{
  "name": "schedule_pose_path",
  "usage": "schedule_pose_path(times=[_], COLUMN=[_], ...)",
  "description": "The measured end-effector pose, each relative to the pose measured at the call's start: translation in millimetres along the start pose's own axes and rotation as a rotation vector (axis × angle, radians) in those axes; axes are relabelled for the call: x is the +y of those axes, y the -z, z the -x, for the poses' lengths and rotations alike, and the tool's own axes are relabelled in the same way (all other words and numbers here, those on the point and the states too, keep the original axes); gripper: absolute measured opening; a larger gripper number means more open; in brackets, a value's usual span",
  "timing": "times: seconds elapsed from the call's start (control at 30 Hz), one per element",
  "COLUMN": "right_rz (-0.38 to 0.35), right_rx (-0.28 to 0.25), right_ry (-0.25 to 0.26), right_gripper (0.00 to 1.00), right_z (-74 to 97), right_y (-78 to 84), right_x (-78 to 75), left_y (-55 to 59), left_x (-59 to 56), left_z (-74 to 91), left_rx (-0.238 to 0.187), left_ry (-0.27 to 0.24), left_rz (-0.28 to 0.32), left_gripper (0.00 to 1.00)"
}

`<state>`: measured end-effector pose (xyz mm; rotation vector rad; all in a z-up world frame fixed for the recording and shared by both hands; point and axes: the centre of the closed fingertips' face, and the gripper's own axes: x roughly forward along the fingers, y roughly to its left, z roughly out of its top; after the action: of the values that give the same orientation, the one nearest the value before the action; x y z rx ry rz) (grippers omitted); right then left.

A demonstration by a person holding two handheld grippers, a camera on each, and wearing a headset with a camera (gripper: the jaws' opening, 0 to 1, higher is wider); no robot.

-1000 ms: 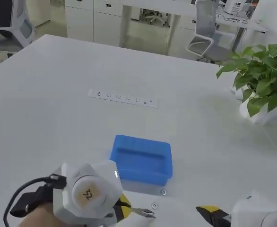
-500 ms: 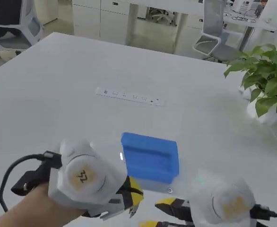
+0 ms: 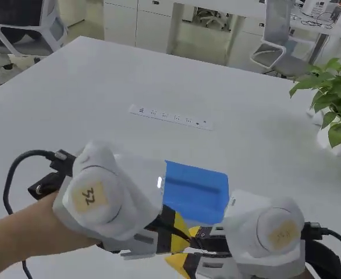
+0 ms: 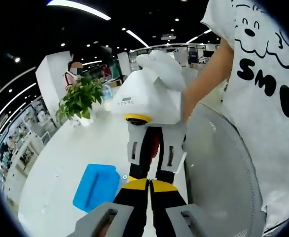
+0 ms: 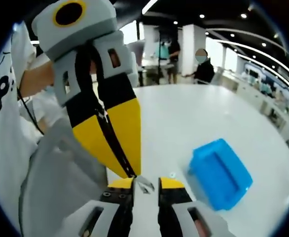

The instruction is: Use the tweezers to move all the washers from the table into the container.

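Right gripper view: thin metal tweezers (image 5: pixel 142 185) clenched in left gripper (image 5: pixel 133 174), tip between parted jaws of right gripper (image 5: pixel 145 182); small metal washer (image 5: pixel 172 174) just beside blue plastic container (image 5: pixel 222 173); best to steady tweezers, then lower tip squarely onto washer

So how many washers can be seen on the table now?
1: the washer lies on the table beside the blue container, in the right gripper view. More may be hidden.
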<state>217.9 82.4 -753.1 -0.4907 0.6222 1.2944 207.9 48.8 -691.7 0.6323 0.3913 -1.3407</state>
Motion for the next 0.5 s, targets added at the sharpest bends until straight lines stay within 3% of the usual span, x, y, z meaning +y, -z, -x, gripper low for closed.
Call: schedule_pose_path(times=[0.07,0.17,0.27,0.3,0.37,0.4,0.5], right_rz=[0.036,0.018,0.011,0.005,-0.008,-0.019,-0.035], right_rx=[0.004,-0.005,-0.016,-0.018,-0.021,-0.026,-0.028], right_ry=[0.004,-0.001,0.006,0.006,0.014,0.022,0.036], right_gripper=[0.07,0.05,0.04,0.04,0.04,0.04,0.04], right_z=[-0.6,-1.2,-1.3,-1.3,-1.5,-1.9,-3.9], right_y=[0.7,-0.9,-2.2,-2.3,-2.4,-2.4,-1.4], right_x=[1.6,3.8,3.5,3.1,0.9,-1.4,-8.8], left_y=[-1.8,-1.5,-0.2,-0.6,-0.1,2.8,12.5], left_x=[0.6,-0.9,6.6,8.5,11.9,12.4,23.1], left_z=[0.7,2.5,5.7,7.0,10.3,11.6,24.5], left_rx=[-0.013,-0.037,-0.059,-0.085,-0.14,-0.148,-0.195], left_ry=[-0.015,-0.045,-0.141,-0.177,-0.232,-0.253,-0.405], left_rz=[0.008,0.041,0.086,0.151,0.281,0.32,0.42], left_gripper=[0.0,0.0,0.0,0.0,0.13,0.24,0.4])
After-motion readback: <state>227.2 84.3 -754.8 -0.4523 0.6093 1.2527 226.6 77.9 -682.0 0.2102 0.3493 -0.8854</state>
